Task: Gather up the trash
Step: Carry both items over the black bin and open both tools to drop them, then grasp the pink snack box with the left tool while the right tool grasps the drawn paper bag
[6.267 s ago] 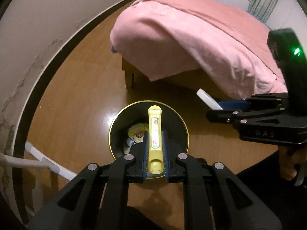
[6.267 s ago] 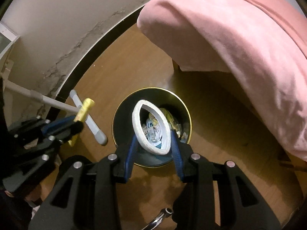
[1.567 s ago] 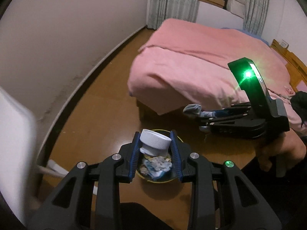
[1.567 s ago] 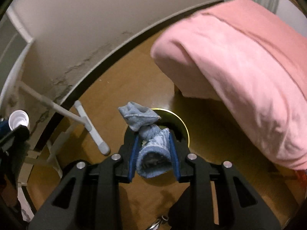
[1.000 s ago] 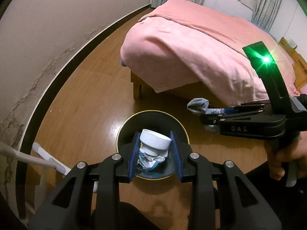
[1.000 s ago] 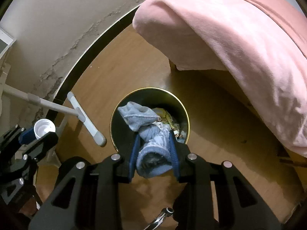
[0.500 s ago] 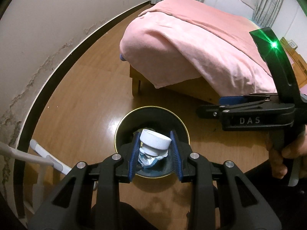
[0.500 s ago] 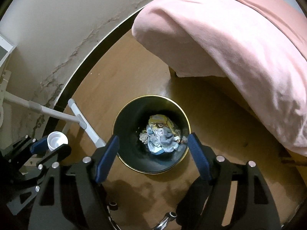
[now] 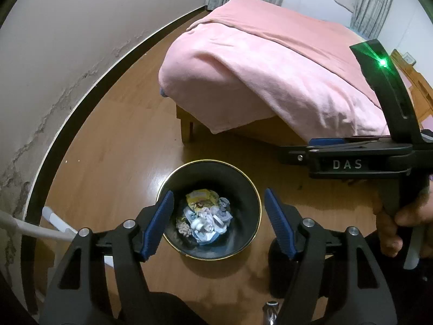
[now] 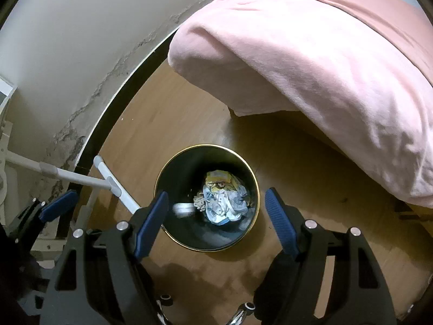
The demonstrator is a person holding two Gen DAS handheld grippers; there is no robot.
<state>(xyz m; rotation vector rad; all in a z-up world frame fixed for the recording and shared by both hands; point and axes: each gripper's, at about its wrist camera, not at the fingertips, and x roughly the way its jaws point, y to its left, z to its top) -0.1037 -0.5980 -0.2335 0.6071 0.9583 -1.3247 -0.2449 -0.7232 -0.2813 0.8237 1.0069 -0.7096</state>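
Blue-padded black left gripper (image 9: 218, 220) fills the near edge of its own view, jaws spread wide after just opening, nothing between the pads. Below the gap stands the round black wastebin with a gold rim (image 9: 165, 187) on the wooden floor (image 9: 108, 146). In its bottom lies the heap of crumpled paper and wrapper trash (image 9: 204, 218), yellow packet on top.

Right wrist view: right gripper (image 10: 216, 216) likewise gapes wide, empty, over the same bin. This view alone catches a small white plastic cap (image 10: 184, 208), blurred, just inside the bin's left wall, beside the heap; left wrist view does not show it clearly. It also shows the left gripper's blue pads at the lower left edge, and the white tubular stand (image 10: 81, 180) just left of the bin.

Only the left view shows the bare hand (image 9: 400, 222) gripping the right tool's handle, its green light lit.

Farther: pink blanket (image 9: 270, 81) draped over the bed's corner, wooden leg beneath. Beyond, the cracked white wall (image 9: 67, 54) and dark skirting.
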